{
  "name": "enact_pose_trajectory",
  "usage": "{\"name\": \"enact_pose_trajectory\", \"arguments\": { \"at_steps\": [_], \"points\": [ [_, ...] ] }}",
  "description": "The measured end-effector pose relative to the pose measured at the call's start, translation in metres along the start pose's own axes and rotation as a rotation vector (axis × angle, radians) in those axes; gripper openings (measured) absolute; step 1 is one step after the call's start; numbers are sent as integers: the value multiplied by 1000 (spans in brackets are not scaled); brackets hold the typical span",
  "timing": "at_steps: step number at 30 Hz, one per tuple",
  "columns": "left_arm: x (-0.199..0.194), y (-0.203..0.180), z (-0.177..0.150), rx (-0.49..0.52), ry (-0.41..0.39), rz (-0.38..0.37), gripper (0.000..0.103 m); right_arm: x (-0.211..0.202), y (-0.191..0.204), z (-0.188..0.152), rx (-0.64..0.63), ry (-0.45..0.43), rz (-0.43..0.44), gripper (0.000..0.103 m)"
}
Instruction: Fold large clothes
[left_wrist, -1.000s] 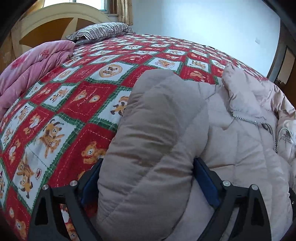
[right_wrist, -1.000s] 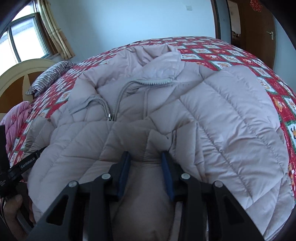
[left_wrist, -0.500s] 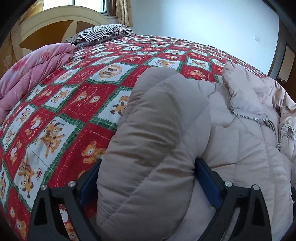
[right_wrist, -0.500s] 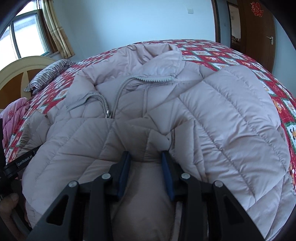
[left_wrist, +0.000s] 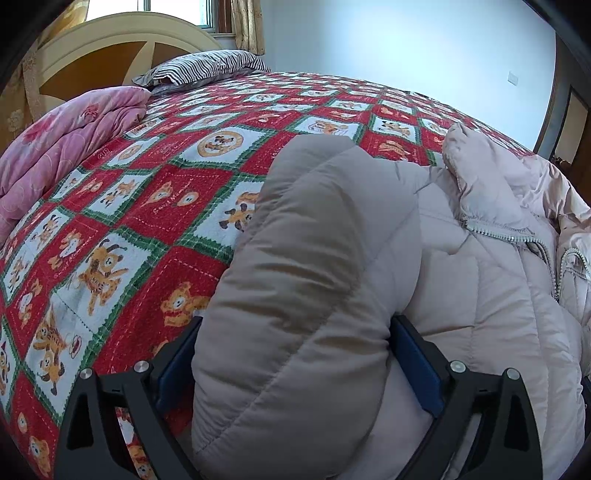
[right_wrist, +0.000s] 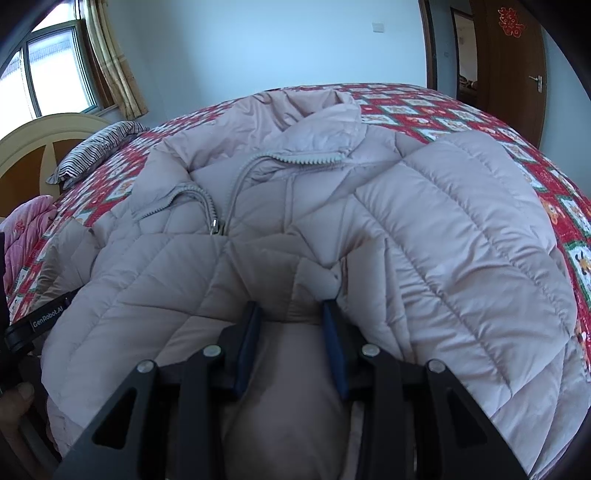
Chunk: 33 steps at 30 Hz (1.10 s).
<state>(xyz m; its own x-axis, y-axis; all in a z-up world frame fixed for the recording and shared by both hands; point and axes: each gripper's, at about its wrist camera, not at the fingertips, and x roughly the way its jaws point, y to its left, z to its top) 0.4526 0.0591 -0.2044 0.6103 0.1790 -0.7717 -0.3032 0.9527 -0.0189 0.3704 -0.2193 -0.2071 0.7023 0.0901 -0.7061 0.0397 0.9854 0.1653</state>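
Note:
A pale pink quilted puffer jacket (right_wrist: 424, 229) lies front up on the bed, zipper (right_wrist: 216, 225) partly open at the collar. My left gripper (left_wrist: 291, 347) is shut on a thick fold of the jacket's sleeve (left_wrist: 314, 258), which bulges up between its blue pads. My right gripper (right_wrist: 291, 317) is shut on a bunched fold of the jacket's lower front. The jacket also fills the right of the left wrist view (left_wrist: 498, 295). The left gripper's body (right_wrist: 40, 321) shows at the left edge of the right wrist view.
The bed has a red, white and green bear-print quilt (left_wrist: 166, 192). A folded pink blanket (left_wrist: 62, 147) and a striped pillow (left_wrist: 199, 68) lie by the curved headboard (left_wrist: 96, 62). A wooden door (right_wrist: 517, 66) stands beyond the bed.
Both grippers keep their hold. The views have shifted slightly, with the jacket a little lower and nearer in the right wrist view.

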Motion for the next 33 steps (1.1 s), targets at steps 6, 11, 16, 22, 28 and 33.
{"name": "enact_pose_trajectory", "arguments": {
  "at_steps": [6,11,16,22,28,33],
  "points": [
    [0,-1,0,4,-1,5,98,0,1,-2,-3,-5,-7,38],
    [0,0,1,7,6,3,98,-1,0,-3,3,-10,-2,38],
    [-34,3,18,30,-15,-19,98,-7,-4,0,16,-6,35,43],
    [-81,-12,77,112,-87,-194,98,-38,-9,30,-31,29,112,75],
    [-27,-65,130,197,4,-235,98,-49,-10,95,-115,-33,47,86],
    [24,-97,150,229,92,-260,98,-21,-25,140,-115,-5,13,86]
  ]
}}
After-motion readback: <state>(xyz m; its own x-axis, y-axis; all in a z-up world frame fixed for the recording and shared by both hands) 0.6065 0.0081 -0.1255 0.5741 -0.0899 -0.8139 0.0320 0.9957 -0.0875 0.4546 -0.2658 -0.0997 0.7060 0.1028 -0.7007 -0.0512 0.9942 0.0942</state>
